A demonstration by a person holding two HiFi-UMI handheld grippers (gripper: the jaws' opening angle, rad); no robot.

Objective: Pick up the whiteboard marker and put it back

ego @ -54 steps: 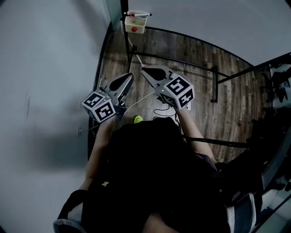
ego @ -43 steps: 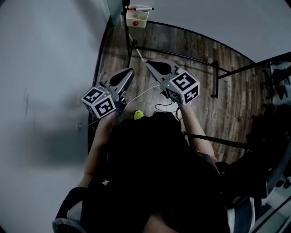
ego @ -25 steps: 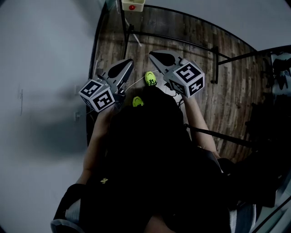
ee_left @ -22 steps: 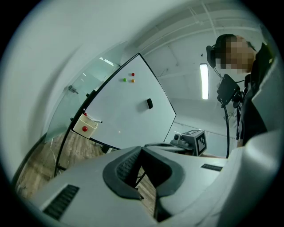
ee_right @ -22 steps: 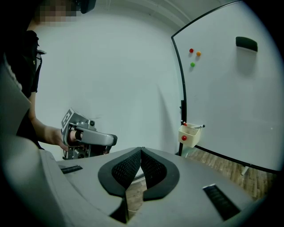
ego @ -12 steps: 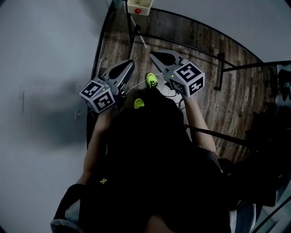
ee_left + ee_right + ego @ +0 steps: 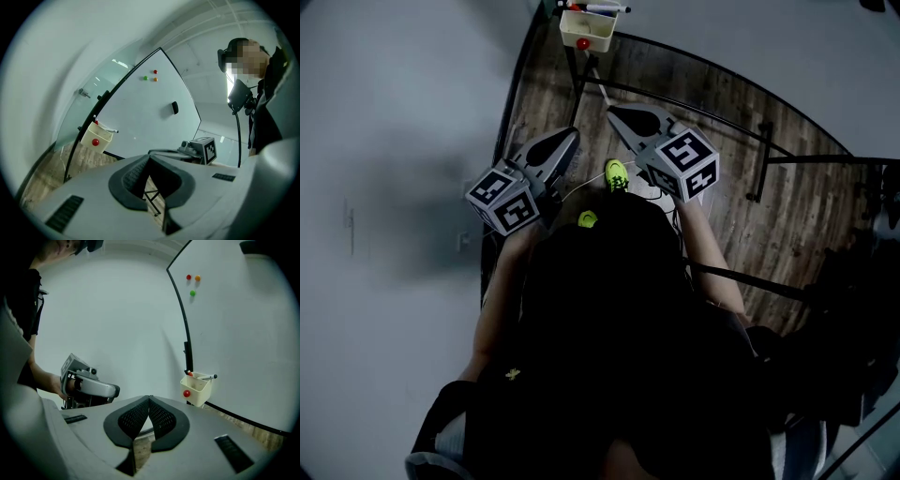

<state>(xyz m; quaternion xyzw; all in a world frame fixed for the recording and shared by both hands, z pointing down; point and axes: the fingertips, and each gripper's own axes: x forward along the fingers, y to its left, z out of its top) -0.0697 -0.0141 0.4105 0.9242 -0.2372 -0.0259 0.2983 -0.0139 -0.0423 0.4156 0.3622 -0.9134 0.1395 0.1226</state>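
A whiteboard marker (image 7: 606, 8) (image 7: 109, 131) (image 7: 208, 377) lies across the rim of a cream box (image 7: 587, 31) (image 7: 95, 137) (image 7: 196, 390) fixed at the whiteboard's lower corner; the box front carries a red magnet. Both grippers are held out level in front of the person, well short of the box. My left gripper (image 7: 571, 135) (image 7: 150, 158) has its tips together and holds nothing. My right gripper (image 7: 613, 112) (image 7: 149, 400) is shut and empty, pointing slightly down, with the box up and to the right of its tips.
The whiteboard (image 7: 140, 112) (image 7: 243, 329) carries red, green and orange magnets (image 7: 192, 285) and a black eraser (image 7: 174, 108). Its black stand legs (image 7: 694, 98) cross the wooden floor (image 7: 722, 169). A grey wall (image 7: 403, 141) runs along the left. The person's yellow-green shoes (image 7: 617, 173) are below the grippers.
Both grippers moved forward toward the whiteboard as the person stepped ahead. The cream box came back fully into view at the top, with the marker showing again.
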